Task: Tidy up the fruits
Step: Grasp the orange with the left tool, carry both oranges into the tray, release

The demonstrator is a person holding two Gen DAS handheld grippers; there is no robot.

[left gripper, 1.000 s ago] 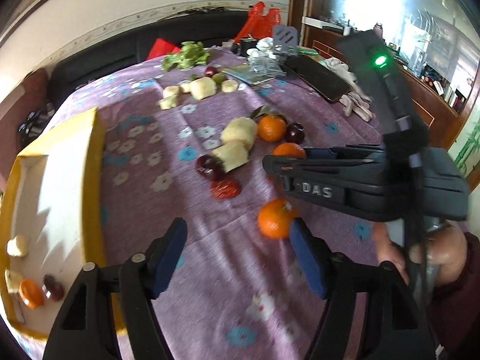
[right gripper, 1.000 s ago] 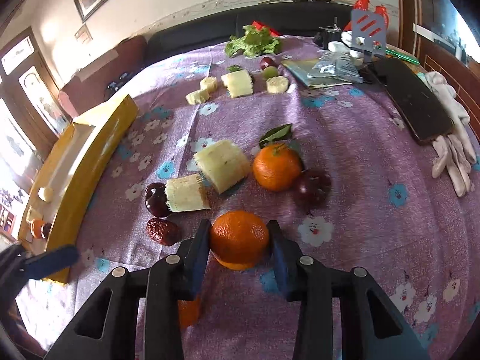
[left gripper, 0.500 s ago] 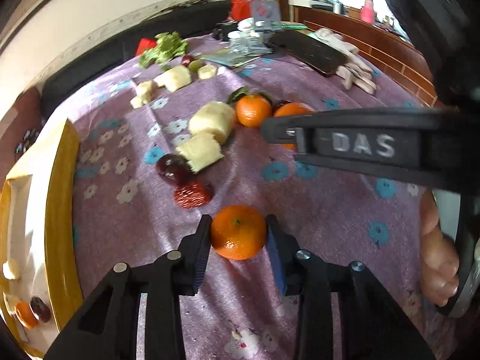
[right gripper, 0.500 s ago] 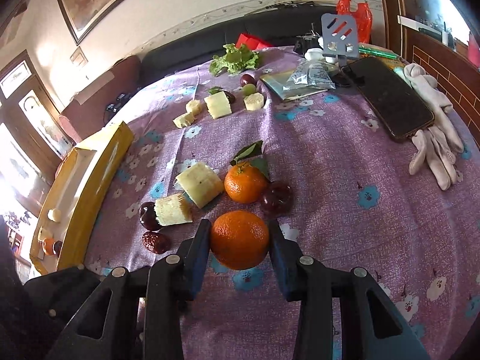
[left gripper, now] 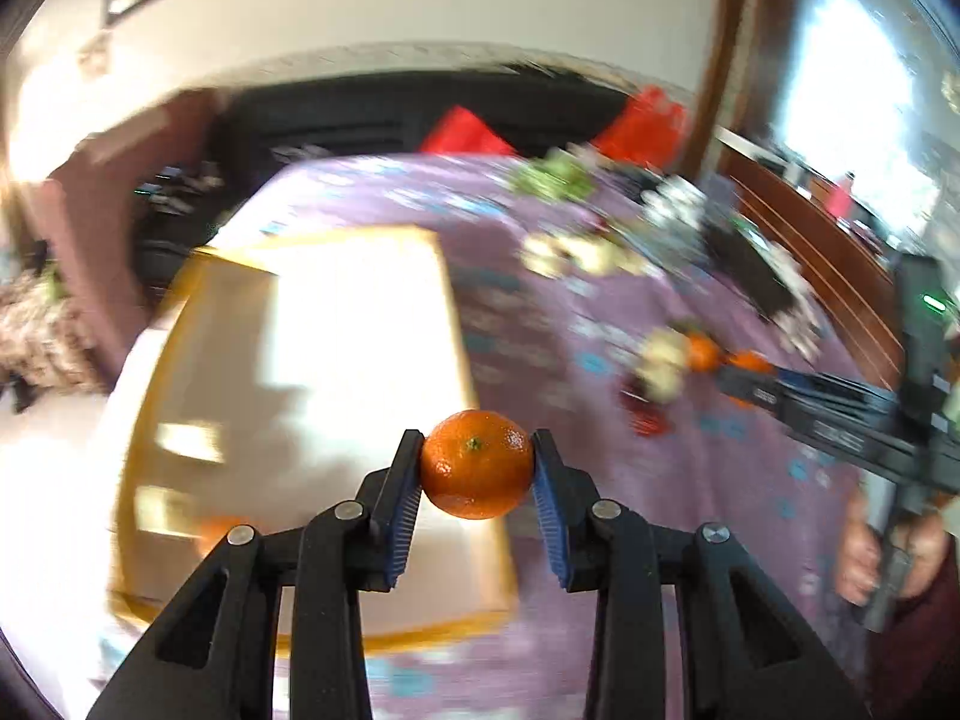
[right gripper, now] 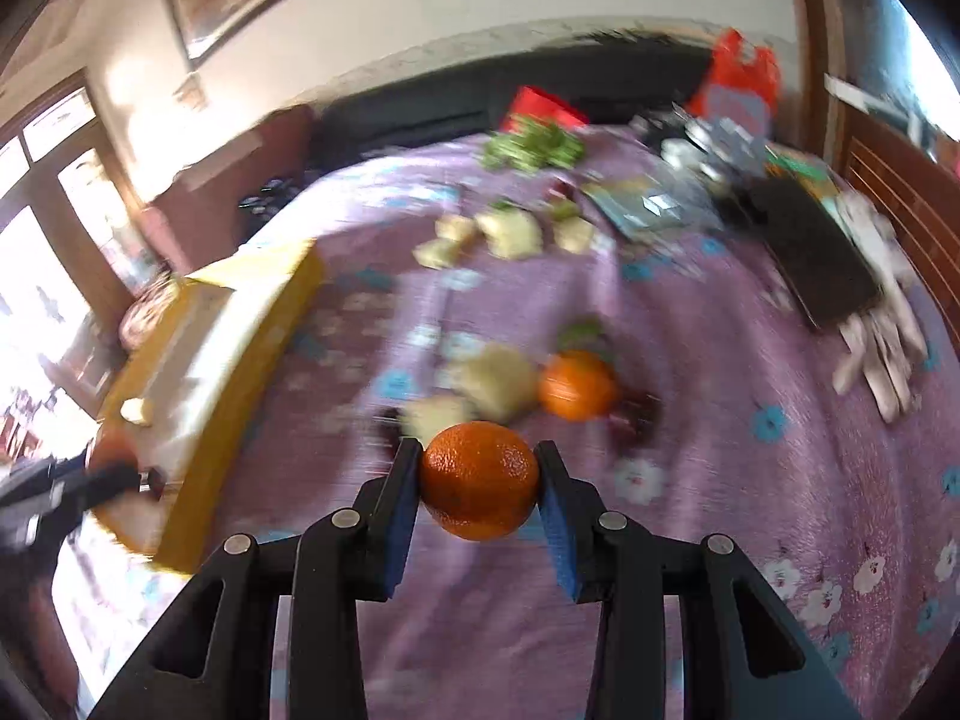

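While the purple tablecloth (right gripper: 690, 360) carries a scatter of fruit, the yellow tray (left gripper: 468, 354) at its left side looks like the collecting place. Each tool is mid-carry. The left gripper (left gripper: 477, 468) pinches an orange (left gripper: 477, 463) in the air over the tray's near right edge; the right gripper (right gripper: 479, 480) pinches a second orange (right gripper: 479, 480) above the cloth, well apart from the tray. Next, I judge, comes lowering each into the tray before letting go.

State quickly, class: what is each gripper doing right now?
Left gripper: closed on an orange.
Right gripper: closed on another orange.
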